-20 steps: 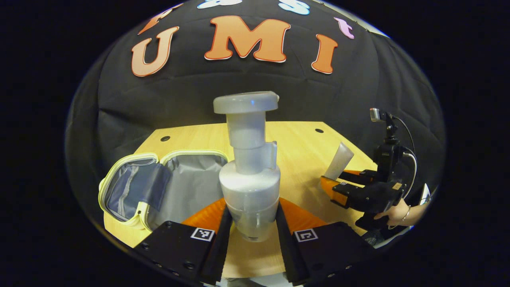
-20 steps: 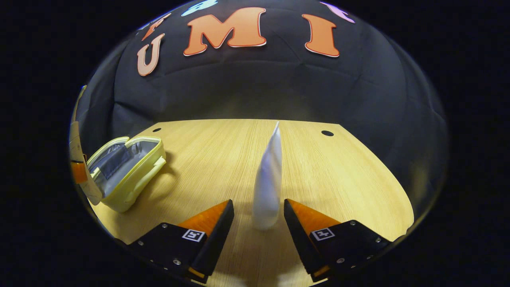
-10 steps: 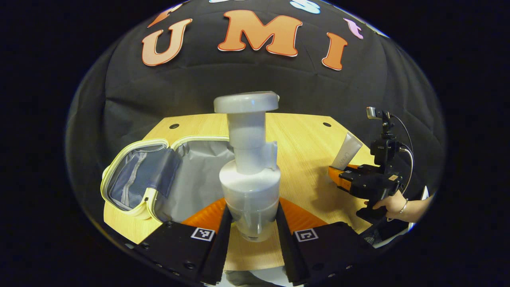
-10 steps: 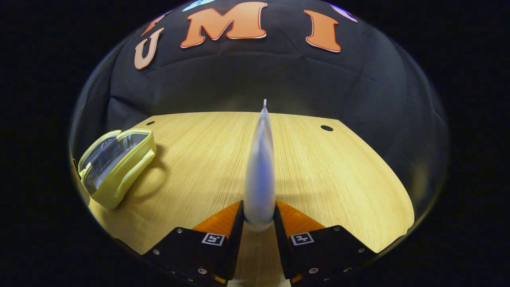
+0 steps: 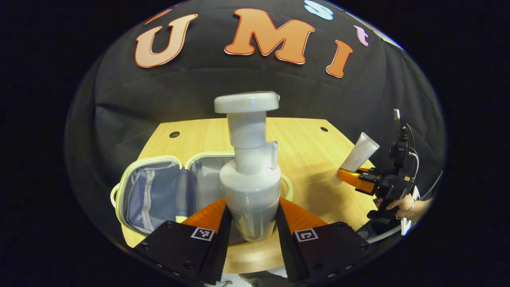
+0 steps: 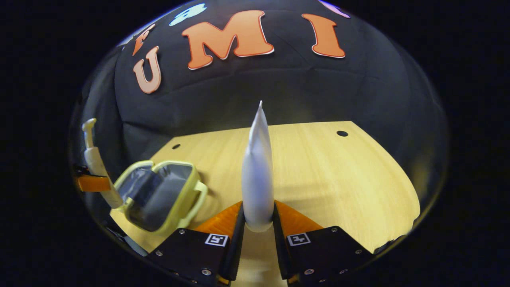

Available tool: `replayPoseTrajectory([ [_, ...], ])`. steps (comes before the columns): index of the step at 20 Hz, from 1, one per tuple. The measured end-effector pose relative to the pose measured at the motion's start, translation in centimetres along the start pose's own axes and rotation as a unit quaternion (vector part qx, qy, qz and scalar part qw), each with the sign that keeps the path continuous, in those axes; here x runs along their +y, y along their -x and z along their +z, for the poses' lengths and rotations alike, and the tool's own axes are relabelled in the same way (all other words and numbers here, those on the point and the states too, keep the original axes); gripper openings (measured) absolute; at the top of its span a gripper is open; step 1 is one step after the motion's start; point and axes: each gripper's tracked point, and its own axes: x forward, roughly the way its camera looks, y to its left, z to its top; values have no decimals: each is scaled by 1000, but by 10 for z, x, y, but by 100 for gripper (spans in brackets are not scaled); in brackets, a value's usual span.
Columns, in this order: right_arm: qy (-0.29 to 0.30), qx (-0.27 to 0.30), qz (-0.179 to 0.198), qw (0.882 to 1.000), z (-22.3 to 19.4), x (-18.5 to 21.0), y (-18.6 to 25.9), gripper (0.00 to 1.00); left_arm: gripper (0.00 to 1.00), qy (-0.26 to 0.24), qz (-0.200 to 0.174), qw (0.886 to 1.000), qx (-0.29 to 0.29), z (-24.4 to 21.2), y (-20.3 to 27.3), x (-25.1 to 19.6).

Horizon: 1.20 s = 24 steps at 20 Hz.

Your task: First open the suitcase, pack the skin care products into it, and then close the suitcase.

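Observation:
My left gripper (image 5: 251,223) is shut on a white pump bottle (image 5: 249,167), held upright just above the open pale-yellow suitcase (image 5: 159,191) with its grey lining. My right gripper (image 6: 258,223) is shut on a white tube (image 6: 257,175) that stands on end, crimped tip up, lifted over the wooden table (image 6: 318,167). In the left gripper view the right gripper (image 5: 350,177) shows at the far right with the tube (image 5: 358,153) and a hand (image 5: 402,203) behind it. In the right gripper view the suitcase (image 6: 159,195) lies open at the lower left, with the pump bottle (image 6: 95,159) beside it.
The wooden table (image 5: 310,151) has small round holes (image 5: 174,134) near its far corners. Black cloth wall stands close behind the table. Bare wood stretches right of the suitcase in the right gripper view.
The left gripper carried the pump bottle over the open suitcase. The right gripper closed on the tube, lifted it and swung toward the suitcase.

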Motion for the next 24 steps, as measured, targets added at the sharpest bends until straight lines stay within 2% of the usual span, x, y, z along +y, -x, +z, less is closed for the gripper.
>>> replayPoseTrajectory([
  [3, -10, -13, 27, 999, 22, 42, 11, 40, 58, -7, -28, 997, 73, -9, -12, 27],
  [5, -22, -18, 39, 999, 32, 64, 20, 40, 58, -2, -47, 989, 141, -26, -31, 45],
  [9, -34, -23, 49, 998, 36, 89, 37, 39, 59, 7, -56, 970, 236, -51, -60, 70],
  [15, -50, 0, 26, 998, 19, 83, 40, 40, 59, -2, -55, 956, 289, -73, -112, 69],
  [21, -56, 16, 13, 998, 15, 77, 39, 40, 59, 10, -27, 949, 313, -100, -134, 76],
  [24, -54, 22, 15, 998, 15, 78, 38, 40, 60, -1, -21, 950, 312, -103, -133, 77],
])
